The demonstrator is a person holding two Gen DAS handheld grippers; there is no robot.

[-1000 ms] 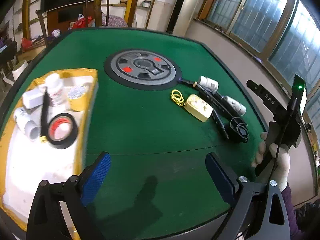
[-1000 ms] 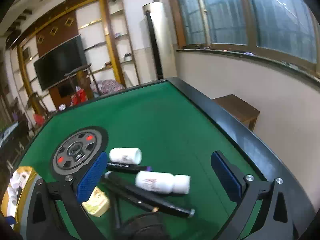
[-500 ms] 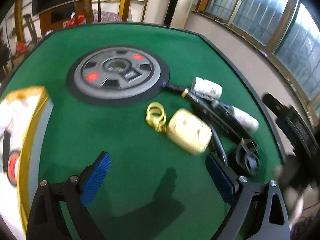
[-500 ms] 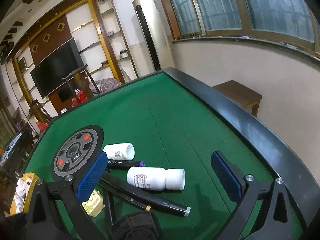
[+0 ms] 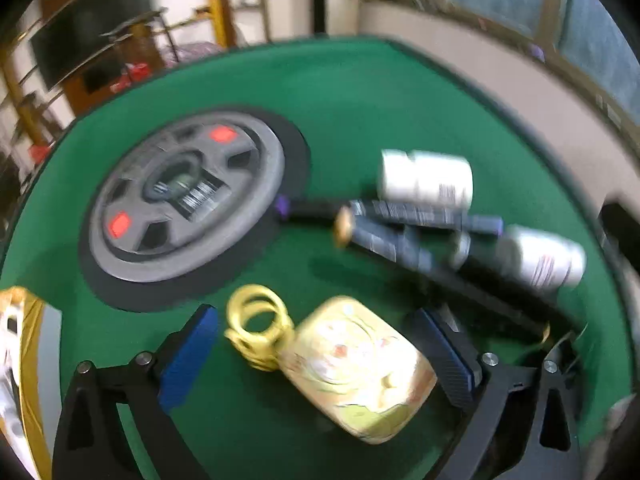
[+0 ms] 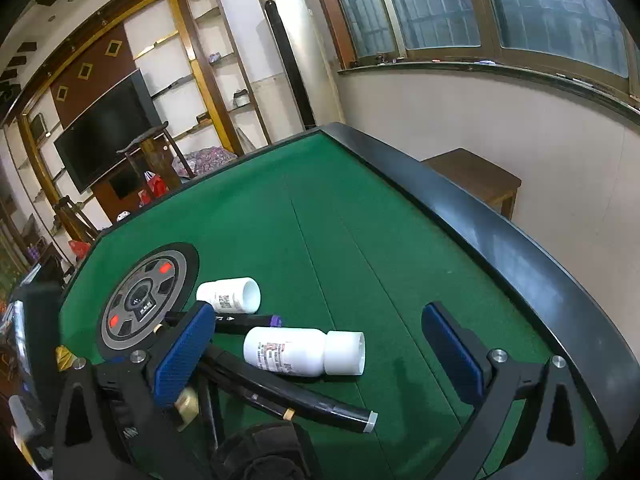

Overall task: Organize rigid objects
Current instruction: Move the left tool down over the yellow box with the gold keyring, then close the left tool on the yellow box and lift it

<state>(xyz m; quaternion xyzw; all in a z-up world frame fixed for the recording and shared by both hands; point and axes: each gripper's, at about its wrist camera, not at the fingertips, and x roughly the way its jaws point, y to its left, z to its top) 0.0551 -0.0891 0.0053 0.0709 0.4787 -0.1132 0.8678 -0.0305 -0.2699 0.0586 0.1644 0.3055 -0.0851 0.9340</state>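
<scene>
My left gripper (image 5: 316, 354) is open, its blue pads on either side of a cream-yellow case (image 5: 358, 368) with a yellow coiled loop (image 5: 258, 322) lying on the green table (image 5: 340, 92). Beyond lie two white bottles (image 5: 426, 178) (image 5: 540, 260) and dark pens (image 5: 404, 216). My right gripper (image 6: 320, 354) is open and empty above a lying white bottle (image 6: 304, 352). A second white bottle (image 6: 230, 294), black pens (image 6: 288, 394) and a black round object (image 6: 260, 454) lie near it.
A grey round disc with red marks (image 5: 184, 196) (image 6: 140, 304) sits mid-table. A gold-rimmed tray (image 5: 20, 360) is at the left edge. The table's black rim (image 6: 500, 240) runs along the right, with a wooden stool (image 6: 476, 178) beyond it.
My left gripper has moved right and forward from the tray side until the cream case lies between its pads. The right gripper has shifted slightly; the bottles lie as before.
</scene>
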